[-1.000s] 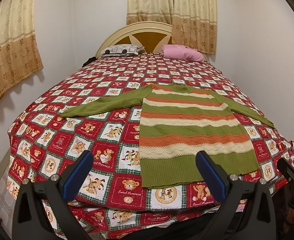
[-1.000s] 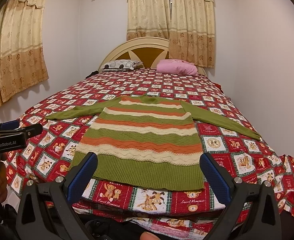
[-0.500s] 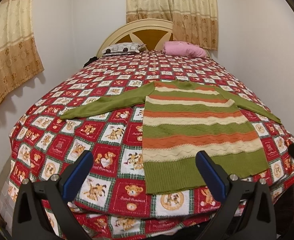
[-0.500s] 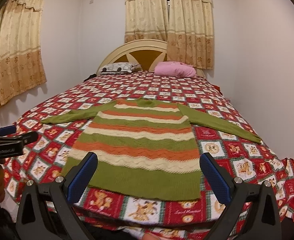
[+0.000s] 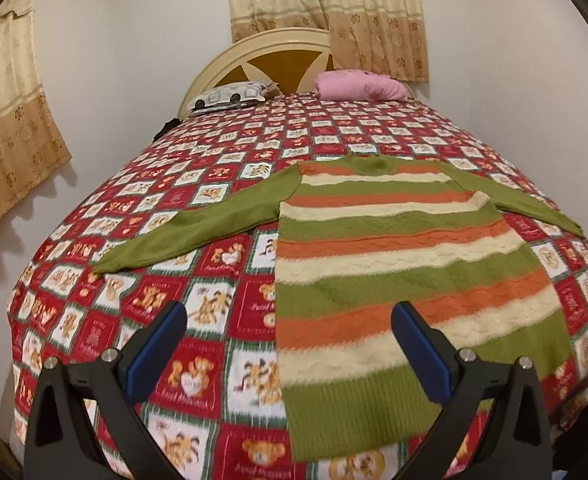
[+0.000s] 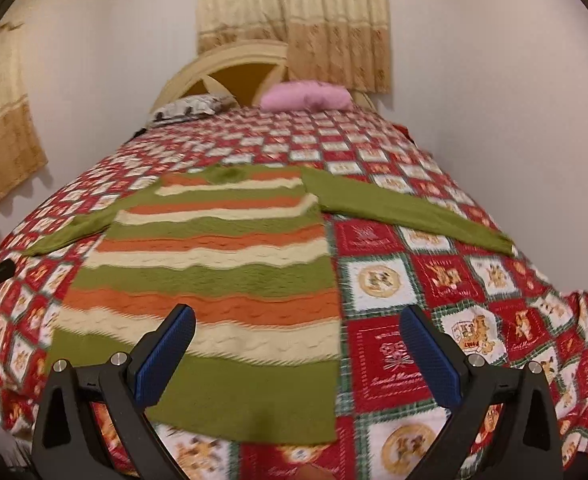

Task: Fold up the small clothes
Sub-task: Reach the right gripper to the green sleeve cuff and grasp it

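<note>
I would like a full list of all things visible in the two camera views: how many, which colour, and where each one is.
sweater: one, green with orange and cream stripes, flat on the bedspread, sleeves spread
bedspread: one, red and white bear squares, covering the bed
pink pillow: one, at the headboard
patterned pillow: one, white and dark, beside it
headboard: one, cream and brown
curtains: beige, on the walls
left gripper: blue pads, open
right gripper: blue pads, open

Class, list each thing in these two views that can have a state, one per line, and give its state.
sweater: unfolded, flat on the bedspread, both sleeves spread outward
left gripper: open, holding nothing
right gripper: open, holding nothing
bedspread: spread over the bed
curtains: drawn shut
pink pillow: lying at the headboard
patterned pillow: lying at the headboard
</note>
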